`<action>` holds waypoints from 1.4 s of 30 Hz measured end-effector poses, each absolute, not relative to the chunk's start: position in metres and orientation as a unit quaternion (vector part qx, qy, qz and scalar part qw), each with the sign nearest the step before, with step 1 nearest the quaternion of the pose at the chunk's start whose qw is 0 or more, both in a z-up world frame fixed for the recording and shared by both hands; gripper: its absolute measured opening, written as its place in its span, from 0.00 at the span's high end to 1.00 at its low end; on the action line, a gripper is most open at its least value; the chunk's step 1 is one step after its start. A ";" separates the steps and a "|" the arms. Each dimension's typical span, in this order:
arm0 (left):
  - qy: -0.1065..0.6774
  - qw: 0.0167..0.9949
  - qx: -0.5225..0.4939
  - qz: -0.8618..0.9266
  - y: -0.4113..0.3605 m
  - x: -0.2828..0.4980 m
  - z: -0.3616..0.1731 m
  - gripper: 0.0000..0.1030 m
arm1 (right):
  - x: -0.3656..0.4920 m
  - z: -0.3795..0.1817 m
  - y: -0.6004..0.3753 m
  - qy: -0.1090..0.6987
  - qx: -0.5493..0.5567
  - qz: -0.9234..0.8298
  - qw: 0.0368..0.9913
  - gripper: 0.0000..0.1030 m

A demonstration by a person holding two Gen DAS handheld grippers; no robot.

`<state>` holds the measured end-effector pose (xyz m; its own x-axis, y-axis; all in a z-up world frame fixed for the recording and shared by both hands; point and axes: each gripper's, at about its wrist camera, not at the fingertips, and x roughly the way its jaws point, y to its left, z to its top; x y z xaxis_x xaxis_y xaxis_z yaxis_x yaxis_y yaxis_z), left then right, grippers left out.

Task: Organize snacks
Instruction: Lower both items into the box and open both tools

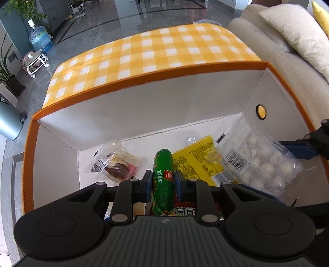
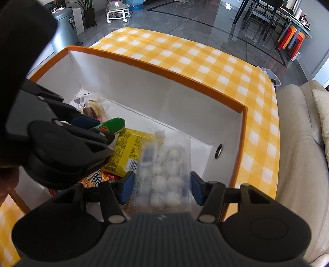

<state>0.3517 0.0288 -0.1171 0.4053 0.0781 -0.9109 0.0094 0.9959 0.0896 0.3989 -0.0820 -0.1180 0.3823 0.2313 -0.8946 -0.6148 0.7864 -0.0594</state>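
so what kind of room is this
Most likely a home living room: a beige sofa beside the checked-cloth table, a dining set behind, and a water jug on the tiled floor.

checked table, orange box on it

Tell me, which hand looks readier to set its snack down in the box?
Probably the left. The left gripper holds the green sausage over bare box floor, while the right gripper holds a clear tray of white balls above other packets.

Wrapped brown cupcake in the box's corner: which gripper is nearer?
Left. The left gripper, gripping the green sausage, is beside the cupcake; the right gripper is across the box.
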 end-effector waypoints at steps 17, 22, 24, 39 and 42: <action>0.563 0.824 0.055 0.029 0.028 0.357 -0.124 0.73 | 0.390 -0.122 -0.074 0.482 -0.220 0.261 0.807 0.46; 0.557 0.828 0.055 0.029 0.029 0.353 -0.120 0.67 | 0.389 -0.120 -0.074 0.484 -0.217 0.264 0.806 0.44; 0.553 0.831 0.053 0.030 0.029 0.351 -0.118 0.64 | 0.390 -0.119 -0.074 0.482 -0.215 0.265 0.807 0.42; 0.506 0.859 0.058 0.052 0.027 0.317 -0.081 0.41 | 0.374 -0.093 -0.086 0.462 -0.200 0.267 0.821 0.28; 0.489 0.869 0.051 0.056 0.029 0.304 -0.069 0.41 | 0.366 -0.084 -0.091 0.452 -0.196 0.265 0.829 0.28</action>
<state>0.3040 0.0289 -0.0688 0.5164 0.1472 -0.8436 -0.0468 0.9885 0.1439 0.3660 -0.0906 -0.0843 0.4516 0.2624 -0.8528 -0.6164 0.7828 -0.0855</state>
